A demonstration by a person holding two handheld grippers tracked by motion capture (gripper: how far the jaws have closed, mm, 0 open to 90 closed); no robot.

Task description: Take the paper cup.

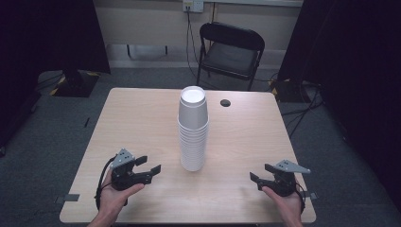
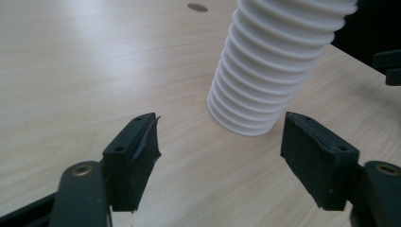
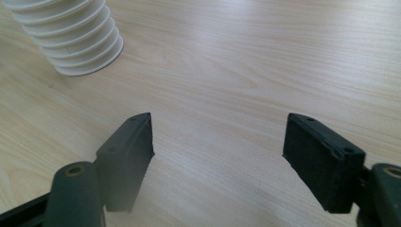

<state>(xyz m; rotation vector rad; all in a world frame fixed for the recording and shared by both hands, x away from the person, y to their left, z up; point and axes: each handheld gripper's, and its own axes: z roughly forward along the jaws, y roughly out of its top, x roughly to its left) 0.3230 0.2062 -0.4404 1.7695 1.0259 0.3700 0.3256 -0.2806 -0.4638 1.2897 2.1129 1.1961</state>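
A: Where's the stack of white cups (image 1: 193, 132)?

B: Upright in the middle of the table (image 1: 142, 118), mouths down, nested tightly, so the sides show as a column of ribbed rims (image 2: 265, 71).

A: How will it handle?

B: Light, I'd judge, and thin-walled. It's tall and narrow, so a sideways nudge could topple it. Squeeze hard and a cup would likely dent. The rims should give the pads some purchase.

A: Where would you take hold?

B: Low on the stack with one gripper to steady it, and the top cup just under its base with the other.

A: And the tools?

B: The left gripper (image 1: 147, 165) rests near the stack's left, jaws spread wide, nothing between them. The right gripper (image 1: 261, 174) sits farther off to the right, equally wide and empty. A dark grommet hole (image 1: 225, 102) lies behind the stack
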